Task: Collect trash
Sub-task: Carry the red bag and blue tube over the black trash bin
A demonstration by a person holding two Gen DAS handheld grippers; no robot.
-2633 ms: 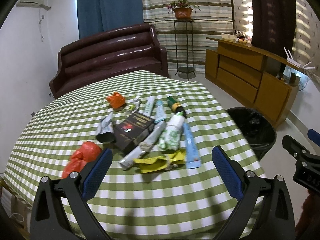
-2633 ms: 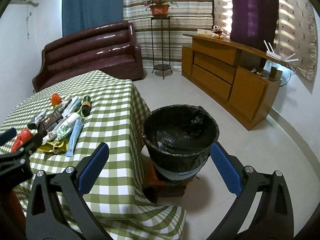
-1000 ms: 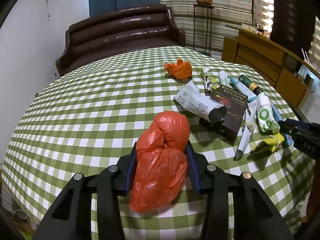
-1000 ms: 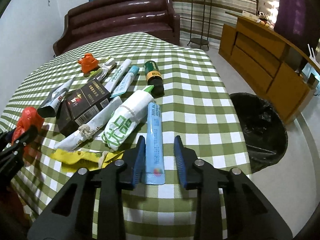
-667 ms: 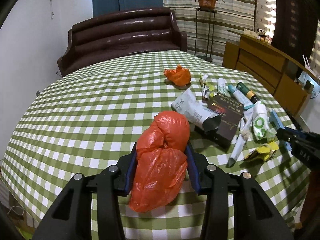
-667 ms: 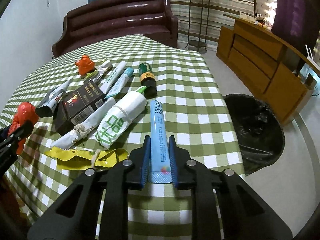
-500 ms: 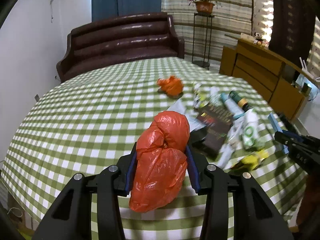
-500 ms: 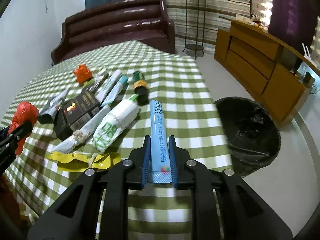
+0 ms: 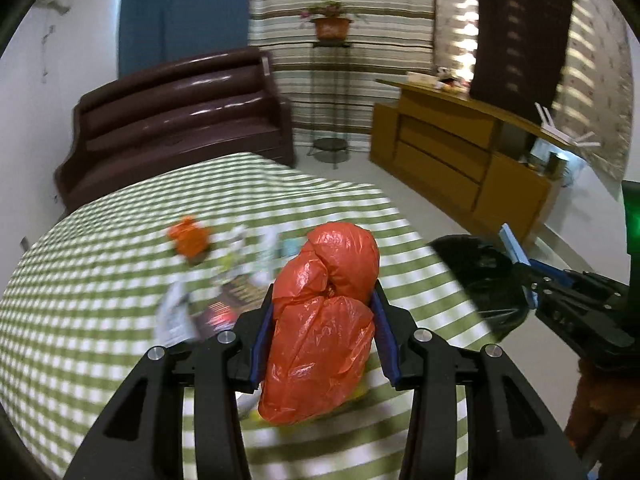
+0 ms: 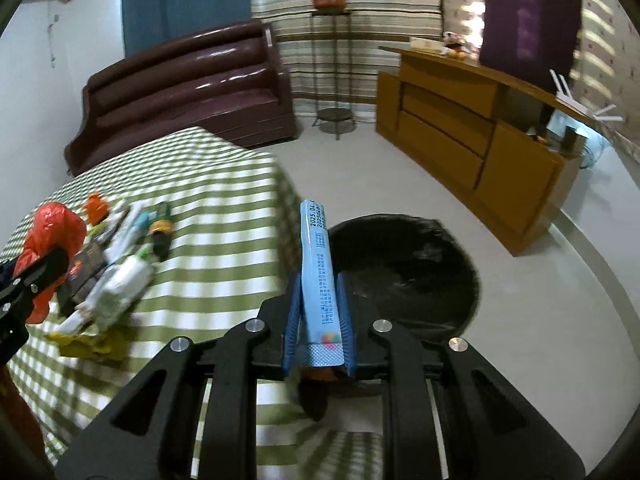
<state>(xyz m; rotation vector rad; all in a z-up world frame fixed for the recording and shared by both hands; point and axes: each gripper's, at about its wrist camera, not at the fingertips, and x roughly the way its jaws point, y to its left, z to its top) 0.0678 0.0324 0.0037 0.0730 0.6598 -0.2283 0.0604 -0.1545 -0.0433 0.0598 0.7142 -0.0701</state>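
brown sofa (image 9: pixel 176 120), wooden sideboard (image 9: pixel 460 152), potted plant (image 9: pixel 330 26) on stand.

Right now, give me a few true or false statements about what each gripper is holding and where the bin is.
1. The left gripper is shut on a red plastic bag. True.
2. The right gripper is empty. False: it clamps a blue tube.
3. The black bin stands on the floor beside the table. True.
4. The blue tube lies flat on the tablecloth. False: it is held off the table, pointing toward the bin.
5. A small orange wad lies on the table. True.
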